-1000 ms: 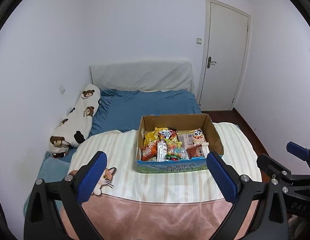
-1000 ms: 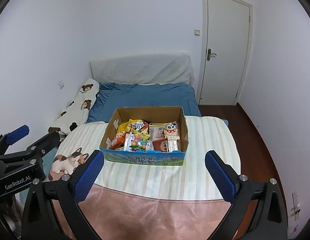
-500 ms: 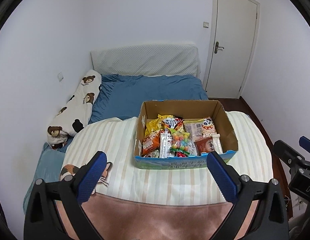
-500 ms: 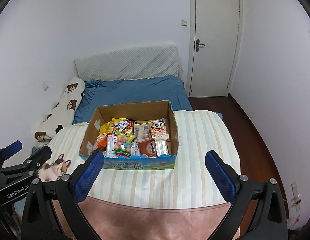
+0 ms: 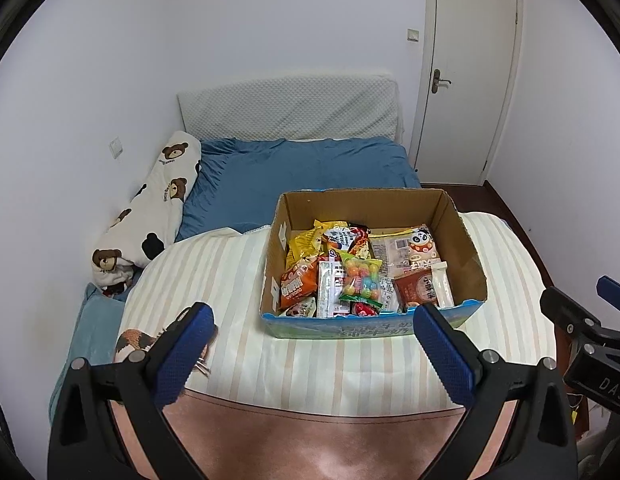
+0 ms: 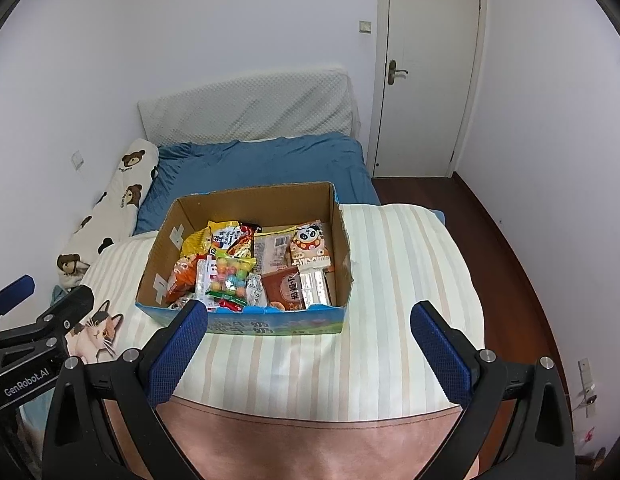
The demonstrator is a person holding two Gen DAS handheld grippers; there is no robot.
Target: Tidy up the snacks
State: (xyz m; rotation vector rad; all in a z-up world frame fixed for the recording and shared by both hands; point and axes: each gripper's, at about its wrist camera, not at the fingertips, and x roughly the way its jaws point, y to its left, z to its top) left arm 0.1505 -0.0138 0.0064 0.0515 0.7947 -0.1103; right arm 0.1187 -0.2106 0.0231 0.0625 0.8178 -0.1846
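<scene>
An open cardboard box (image 5: 465, 240) (image 6: 158, 256) with a blue printed front sits on a striped blanket on the bed. It holds several snack packets: an orange bag (image 5: 296, 286), a bag of coloured candy balls (image 5: 361, 280) (image 6: 230, 274), a panda packet (image 5: 421, 246) (image 6: 310, 242) and a brown packet (image 5: 415, 288) (image 6: 284, 288). My left gripper (image 5: 313, 354) is open and empty, above the near blanket short of the box. My right gripper (image 6: 310, 350) is open and empty, also short of the box's front.
The striped blanket (image 5: 230, 272) covers the near bed over a pink cover (image 5: 310, 440). A blue sheet (image 5: 302, 168) and a bear-print pillow (image 5: 158, 204) lie behind. A white door (image 6: 425, 72) stands at the back right, wood floor (image 6: 509, 248) to the right.
Both grippers have moved forward and higher towards the box, so it appears larger and more from above. Both stay open and empty.
</scene>
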